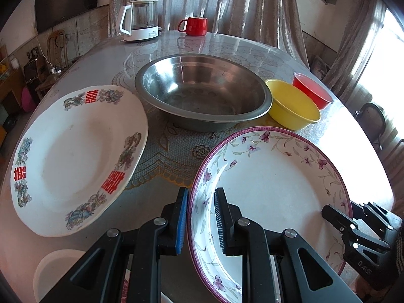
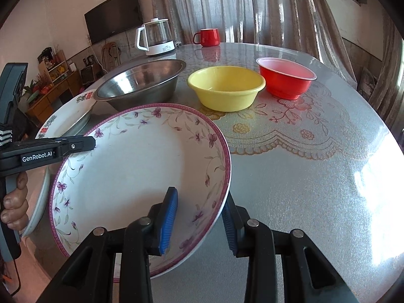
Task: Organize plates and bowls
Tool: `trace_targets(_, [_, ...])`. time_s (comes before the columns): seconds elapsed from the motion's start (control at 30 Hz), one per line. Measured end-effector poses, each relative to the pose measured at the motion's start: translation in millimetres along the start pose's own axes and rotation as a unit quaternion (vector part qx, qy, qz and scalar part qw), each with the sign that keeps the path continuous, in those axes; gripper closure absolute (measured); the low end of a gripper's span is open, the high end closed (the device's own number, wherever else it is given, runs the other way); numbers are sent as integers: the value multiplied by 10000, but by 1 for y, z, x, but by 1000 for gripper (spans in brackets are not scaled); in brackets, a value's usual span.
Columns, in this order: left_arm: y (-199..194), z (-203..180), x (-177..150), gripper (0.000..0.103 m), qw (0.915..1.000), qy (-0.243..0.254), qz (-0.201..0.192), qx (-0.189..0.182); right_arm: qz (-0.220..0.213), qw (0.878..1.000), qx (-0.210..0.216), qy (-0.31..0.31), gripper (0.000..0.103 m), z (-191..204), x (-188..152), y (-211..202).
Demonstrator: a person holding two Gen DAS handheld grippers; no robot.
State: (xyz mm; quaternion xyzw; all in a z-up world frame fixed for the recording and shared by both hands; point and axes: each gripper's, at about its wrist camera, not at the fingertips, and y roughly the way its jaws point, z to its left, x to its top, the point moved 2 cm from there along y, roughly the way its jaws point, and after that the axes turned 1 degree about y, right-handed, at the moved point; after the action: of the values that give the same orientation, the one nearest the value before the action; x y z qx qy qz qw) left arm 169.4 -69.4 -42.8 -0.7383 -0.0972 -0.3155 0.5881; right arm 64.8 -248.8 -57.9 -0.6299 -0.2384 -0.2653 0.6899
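A purple-rimmed floral plate is held tilted above the table by both grippers. My left gripper straddles its left rim, one finger inside, one outside, closed on it. My right gripper straddles its right rim the same way. A white plate with red characters lies to the left. A steel basin, a yellow bowl and a red bowl stand behind.
A glass kettle and a red mug stand at the far table edge. A white dish sits near the front left. The round table has a lace-pattern cover.
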Motion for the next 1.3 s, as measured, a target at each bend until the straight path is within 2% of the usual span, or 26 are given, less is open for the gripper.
trace_targets(0.1, [-3,-3,-4,82,9999,102,-75,106,94,9999,-33,-81,67,1,-1,-1])
trace_targets(0.2, [-2,-3,-3,82,9999,-4,-30,122,122,9998,-71,-108,65,2,0,-1])
trace_targets(0.37, [-3,-4,-4,82,9998,-83,-79,156,65,9994,-331,-103,62,8,-1,-1])
trace_targets(0.57, [-11,-3,-11,82,9995,-171,-186,205,-3,9963,-763,-400,59,19,-6,-5])
trace_targets(0.87, [-31,-1,-21,77,9989,-250,-379,152,12,9938,-1002,-477,59,24,-11,-11])
trace_targets(1.1, [-52,2,-28,76,9977,-362,-571,59,-494,9880,-1342,-578,59,33,-4,-35])
trace_targets(1.3, [-70,10,-33,76,9961,-538,-701,24,-724,9873,-1220,-708,58,48,5,-51])
